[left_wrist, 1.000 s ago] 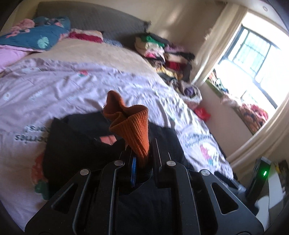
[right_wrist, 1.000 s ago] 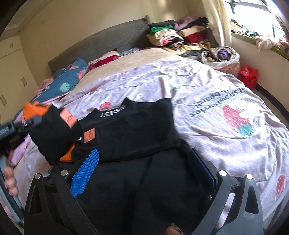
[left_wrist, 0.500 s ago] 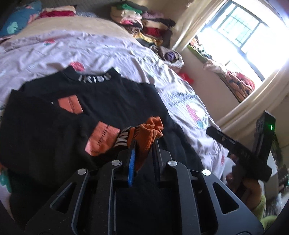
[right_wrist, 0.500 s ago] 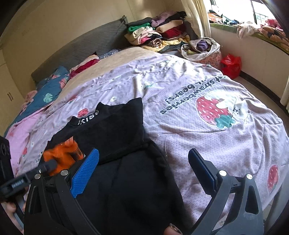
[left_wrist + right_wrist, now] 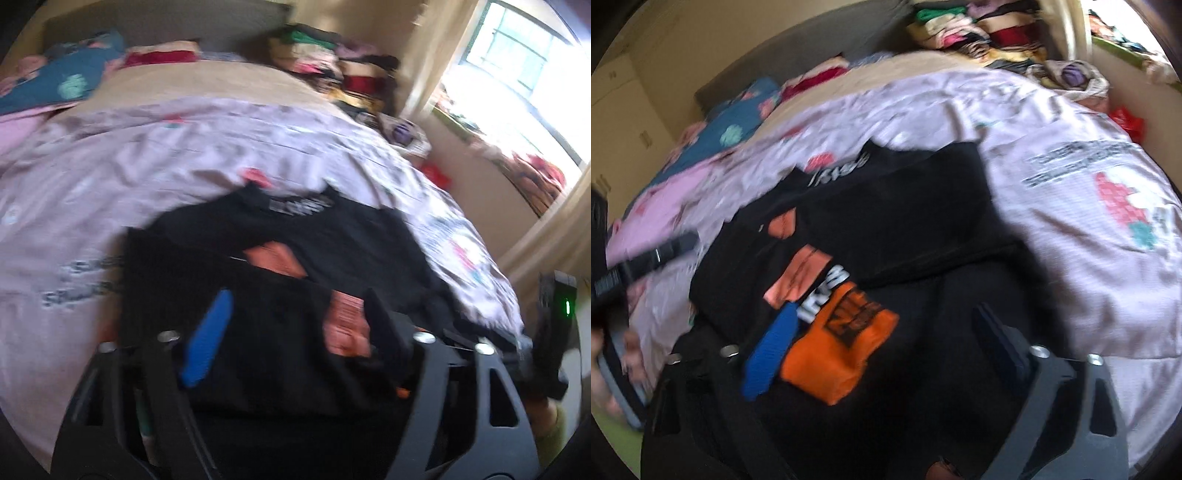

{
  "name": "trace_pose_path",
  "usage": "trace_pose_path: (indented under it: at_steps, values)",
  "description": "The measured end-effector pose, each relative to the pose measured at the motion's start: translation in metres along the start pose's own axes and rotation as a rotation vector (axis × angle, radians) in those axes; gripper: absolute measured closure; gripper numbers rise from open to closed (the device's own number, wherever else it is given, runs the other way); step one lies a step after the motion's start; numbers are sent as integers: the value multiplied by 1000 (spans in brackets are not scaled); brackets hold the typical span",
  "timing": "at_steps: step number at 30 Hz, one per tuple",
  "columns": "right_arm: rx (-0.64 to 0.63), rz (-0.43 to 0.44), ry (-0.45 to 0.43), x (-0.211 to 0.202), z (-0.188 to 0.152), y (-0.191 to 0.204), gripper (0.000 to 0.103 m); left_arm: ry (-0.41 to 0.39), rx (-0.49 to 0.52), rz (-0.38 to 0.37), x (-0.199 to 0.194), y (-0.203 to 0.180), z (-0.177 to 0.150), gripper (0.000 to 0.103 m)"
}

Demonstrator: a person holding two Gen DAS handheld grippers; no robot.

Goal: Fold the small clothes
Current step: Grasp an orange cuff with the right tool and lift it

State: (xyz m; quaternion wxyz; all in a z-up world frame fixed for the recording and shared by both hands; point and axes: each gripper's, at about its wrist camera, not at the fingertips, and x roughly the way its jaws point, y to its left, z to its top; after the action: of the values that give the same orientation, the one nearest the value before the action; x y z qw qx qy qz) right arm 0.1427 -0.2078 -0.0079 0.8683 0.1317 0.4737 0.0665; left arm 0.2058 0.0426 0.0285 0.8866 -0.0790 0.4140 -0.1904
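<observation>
A black top [image 5: 905, 206] with orange patches lies spread on the lilac bedsheet [image 5: 1089, 229]; it also shows in the left wrist view [image 5: 351, 243]. Its sleeve is folded across the body, and the orange cuff [image 5: 842, 343] lies flat on the black cloth. My left gripper [image 5: 295, 325] is open and empty just above the folded sleeve. My right gripper [image 5: 882, 343] is open and empty over the near part of the top, by the orange cuff. Both views are blurred by motion.
Pillows [image 5: 62, 81] and a grey headboard [image 5: 177, 22] are at the far end of the bed. A pile of folded clothes [image 5: 982, 29] sits at the far right corner. A window [image 5: 524, 74] and a cloth bag [image 5: 1075, 79] are to the right.
My left gripper has opened and let go of the orange cuff, which now lies flat on the top. The left gripper has drawn back to the left. Both cameras are moving.
</observation>
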Motion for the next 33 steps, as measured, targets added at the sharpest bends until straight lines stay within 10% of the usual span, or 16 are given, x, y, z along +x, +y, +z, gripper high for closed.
trace_pose_path:
  at_steps: [2, 7, 23, 33]
  values:
    - [8, 3, 36, 15, -3, 4, 28, -26, -44, 54, -5, 23, 5, 34]
    - [-43, 33, 19, 23, -3, 20, 92, -68, -184, 128, -16, 79, 8, 32]
    - [-373, 93, -288, -61, 102, 67, 95, -17, -354, 103, 6, 131, -4, 32]
    - [-316, 17, -247, -34, 96, 36, 95, 49, -331, 110, 39, 122, -10, 32]
